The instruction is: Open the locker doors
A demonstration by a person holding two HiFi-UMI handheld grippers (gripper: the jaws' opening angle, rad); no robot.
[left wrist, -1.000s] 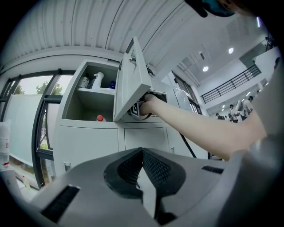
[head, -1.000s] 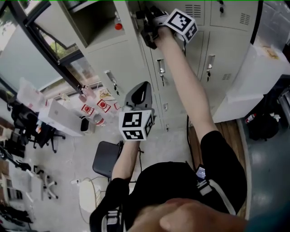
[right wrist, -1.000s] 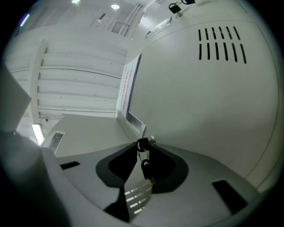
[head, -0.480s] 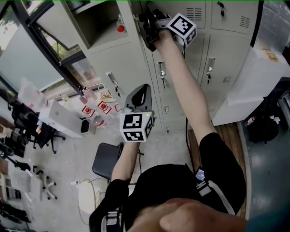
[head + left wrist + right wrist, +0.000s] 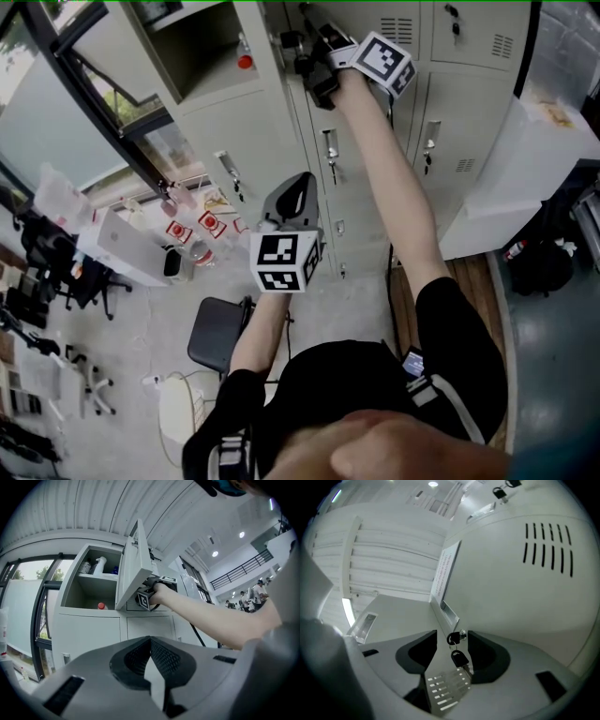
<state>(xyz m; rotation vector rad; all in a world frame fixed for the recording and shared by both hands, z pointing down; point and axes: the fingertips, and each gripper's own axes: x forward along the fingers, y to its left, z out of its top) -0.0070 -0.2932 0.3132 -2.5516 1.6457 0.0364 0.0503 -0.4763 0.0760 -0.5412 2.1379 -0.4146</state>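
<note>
Raised to an upper locker door (image 5: pixel 520 597), the right tongs (image 5: pixel 452 637) have just been opening and stand wide, with the key (image 5: pixel 458 658) hanging from the lock (image 5: pixel 462 633) between the jaws, ungripped; the left tongs (image 5: pixel 150 641) hang lower, jaws together, empty, while the neighbouring door (image 5: pixel 133 569) stands ajar

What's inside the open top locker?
A shelf with a spray bottle and a jar; below, something red. The swung door covers the right side.

Pale concrete floor (image 5: pixel 141 309), black chair (image 5: pixel 217 330), tall windows (image 5: pixel 56 103)
</note>
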